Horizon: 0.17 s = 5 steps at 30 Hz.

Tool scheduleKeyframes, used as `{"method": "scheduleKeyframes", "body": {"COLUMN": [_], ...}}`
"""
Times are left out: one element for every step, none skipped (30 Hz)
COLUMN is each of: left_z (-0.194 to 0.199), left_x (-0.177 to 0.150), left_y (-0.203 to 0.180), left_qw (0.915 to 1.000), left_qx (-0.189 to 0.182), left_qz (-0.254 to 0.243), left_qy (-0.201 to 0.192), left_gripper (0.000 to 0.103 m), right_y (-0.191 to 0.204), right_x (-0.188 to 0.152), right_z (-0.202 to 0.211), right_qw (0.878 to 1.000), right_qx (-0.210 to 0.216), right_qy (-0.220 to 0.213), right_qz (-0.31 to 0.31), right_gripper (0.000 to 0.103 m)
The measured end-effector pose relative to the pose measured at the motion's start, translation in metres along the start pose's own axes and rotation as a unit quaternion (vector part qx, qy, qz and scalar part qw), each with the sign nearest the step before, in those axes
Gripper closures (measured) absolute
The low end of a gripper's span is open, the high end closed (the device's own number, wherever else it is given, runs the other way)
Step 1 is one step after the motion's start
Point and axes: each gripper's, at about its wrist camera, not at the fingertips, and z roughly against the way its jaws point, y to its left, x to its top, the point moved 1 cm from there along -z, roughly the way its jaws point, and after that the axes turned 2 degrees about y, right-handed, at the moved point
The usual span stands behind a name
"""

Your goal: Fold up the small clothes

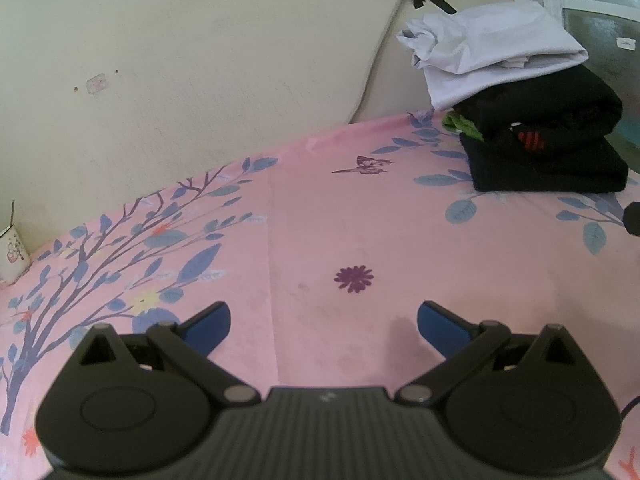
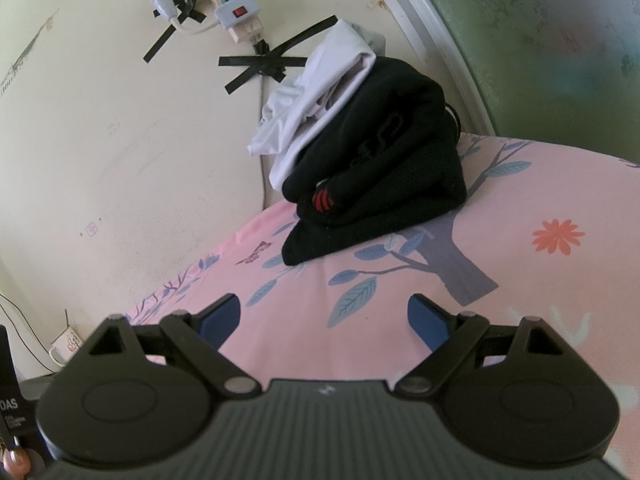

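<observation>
right tool (image 2: 323, 316) wide open, empty; folded clothes pile (image 2: 372, 184) well ahead.

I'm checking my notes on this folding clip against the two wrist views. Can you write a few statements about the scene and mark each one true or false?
1. The white garment lies on top of the black clothes. True.
2. The left gripper is shut on a piece of cloth. False: its jaws stand open over the bare pink sheet, with nothing between them.
3. The pile of clothes sits near the wall, at the far side of the sheet. True.
4. The right gripper holds the black clothes. False: it is open and empty, and the pile lies well ahead of it.
5. A power strip is taped to the wall. True.
</observation>
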Motion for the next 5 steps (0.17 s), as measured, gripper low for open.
{"method": "scheduleKeyframes", "body": {"left_z": [0.0005,0.0004,0.0009,0.0009,0.0007], "left_x": [-0.0006,-0.0008,-0.001,-0.0009,-0.0011], "left_y": [-0.0008,-0.0005,-0.0007,-0.0007,-0.0004], "left_qw": [1.0,1.0,1.0,1.0,1.0], "left_qx": [0.0,-0.002,-0.003,-0.003,-0.004], "left_qz": [-0.002,-0.004,-0.006,-0.007,-0.007], "left_qy": [0.0,-0.001,-0.001,-0.001,0.0], "left_gripper": [0.0,0.0,0.0,0.0,0.0], "right_y": [0.0,0.0,0.0,0.0,0.0001], "right_x": [0.0,0.0001,0.0,0.0,-0.0001], "right_z": [0.0,-0.0001,0.0,0.0001,0.0002], "right_qw": [1.0,1.0,1.0,1.0,1.0], "right_qx": [0.0,0.0,0.0,0.0,0.0], "right_qy": [0.0,0.0,0.0,0.0,0.0], "right_qz": [0.0,0.0,0.0,0.0,0.0], "right_gripper": [0.019,0.019,0.019,0.019,0.019]}}
